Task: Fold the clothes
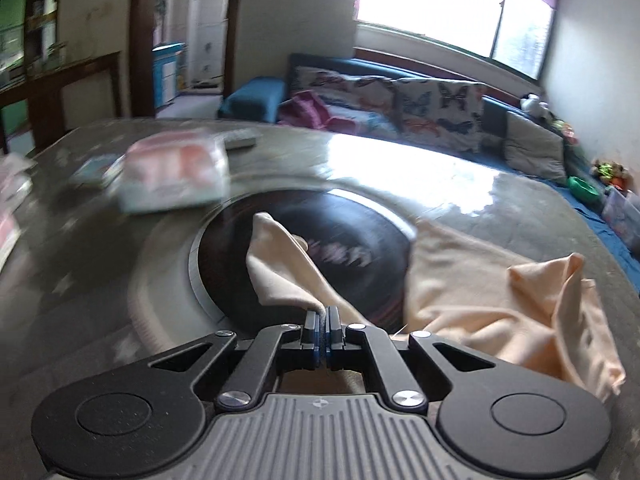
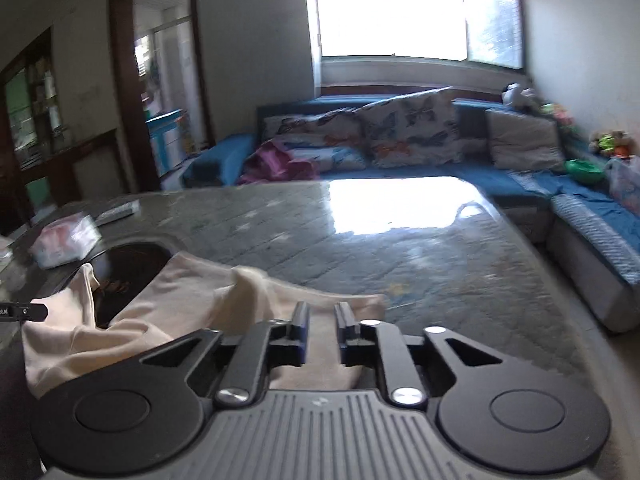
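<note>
A cream cloth garment (image 1: 480,292) lies rumpled on the grey table (image 1: 500,208). My left gripper (image 1: 322,316) is shut on a corner of it, and a flap stands up above the jaws. In the right wrist view the same garment (image 2: 188,304) spreads left of and under my right gripper (image 2: 322,314), whose jaws stand a little apart over the cloth with nothing between them. The tip of the left gripper (image 2: 24,312) shows at the left edge of that view.
A dark round inset (image 1: 320,236) sits in the table under the cloth. A pink and white packet (image 1: 176,172) and a remote (image 1: 240,138) lie at the far left. A blue sofa (image 2: 520,184) with cushions runs behind and to the right.
</note>
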`<state>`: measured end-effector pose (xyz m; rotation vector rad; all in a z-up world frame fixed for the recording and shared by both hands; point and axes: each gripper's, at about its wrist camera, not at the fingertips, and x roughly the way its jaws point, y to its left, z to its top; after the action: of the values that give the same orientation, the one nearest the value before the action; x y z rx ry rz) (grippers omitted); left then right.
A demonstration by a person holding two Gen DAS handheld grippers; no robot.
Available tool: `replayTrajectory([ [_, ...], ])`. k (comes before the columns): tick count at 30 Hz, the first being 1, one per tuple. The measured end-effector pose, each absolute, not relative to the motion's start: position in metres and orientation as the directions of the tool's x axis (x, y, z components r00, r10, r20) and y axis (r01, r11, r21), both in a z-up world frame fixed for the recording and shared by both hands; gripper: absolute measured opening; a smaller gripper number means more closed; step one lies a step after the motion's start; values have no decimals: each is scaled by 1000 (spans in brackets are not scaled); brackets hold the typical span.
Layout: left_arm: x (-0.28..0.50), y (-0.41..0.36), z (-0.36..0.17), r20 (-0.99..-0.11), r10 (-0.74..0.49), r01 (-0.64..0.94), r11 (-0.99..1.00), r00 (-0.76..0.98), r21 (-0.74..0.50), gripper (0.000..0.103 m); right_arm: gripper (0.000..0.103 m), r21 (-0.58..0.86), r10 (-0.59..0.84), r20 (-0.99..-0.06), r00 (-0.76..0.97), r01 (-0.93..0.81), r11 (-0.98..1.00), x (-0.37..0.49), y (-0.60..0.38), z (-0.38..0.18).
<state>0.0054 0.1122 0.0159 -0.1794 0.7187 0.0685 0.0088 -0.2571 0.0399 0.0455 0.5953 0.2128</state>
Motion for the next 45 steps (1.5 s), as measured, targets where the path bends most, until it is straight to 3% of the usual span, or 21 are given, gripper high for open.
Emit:
replayTrajectory([
  [1, 0, 116, 13, -668, 7, -138, 980, 744, -143, 3, 23, 112, 232, -556, 799, -205, 972, 12, -253, 38],
  [3, -9, 123, 8, -678, 20, -159, 977, 734, -143, 3, 39, 111, 262, -563, 784, -242, 964, 22, -238, 33],
  [8, -18, 124, 4, -691, 33, -168, 977, 722, -128, 3, 45, 91, 272, -597, 755, -274, 958, 50, -203, 11],
  [10, -20, 124, 5, -689, 35, -171, 976, 724, -131, 3, 43, 80, 261, -614, 745, -270, 960, 61, -191, 0],
  [11, -21, 125, 6, -689, 37, -175, 976, 724, -132, 3, 37, 77, 256, -620, 741, -268, 960, 63, -190, -5],
  [12, -23, 125, 6, -688, 38, -179, 975, 725, -134, 3, 21, 78, 255, -624, 738, -266, 961, 65, -189, -8],
  [13, -24, 127, 7, -688, 41, -182, 974, 725, -134, 3, 14, 84, 257, -627, 736, -264, 961, 66, -190, -10],
  [15, -28, 131, 8, -687, 50, -192, 973, 724, -131, 3, 7, 94, 254, -605, 754, -250, 964, 57, -198, -5],
  [22, -45, 136, 10, -692, 59, -198, 973, 719, -123, 3, 7, 108, 203, -496, 844, -172, 979, 5, -237, 29],
  [29, -62, 133, 14, -692, 37, -164, 979, 721, -118, 3, 7, 125, 34, -407, 913, 18, 992, -86, -297, 56],
  [32, -67, 129, 14, -700, 21, -136, 985, 714, -110, 3, 7, 149, -25, -428, 903, 97, 984, -113, -317, 51],
  [38, -73, 126, 19, -709, -22, -83, 990, 705, -113, 11, 13, 156, -111, -569, 815, 239, 958, -142, -357, 16],
  [39, -74, 125, 22, -704, -21, -75, 992, 710, -105, 13, 20, 137, -138, -576, 806, 261, 956, -143, -359, 14],
  [45, -59, 118, 37, -673, -6, -48, 997, 740, -62, 32, 22, 57, -192, -542, 818, 264, 963, -124, -362, 30],
])
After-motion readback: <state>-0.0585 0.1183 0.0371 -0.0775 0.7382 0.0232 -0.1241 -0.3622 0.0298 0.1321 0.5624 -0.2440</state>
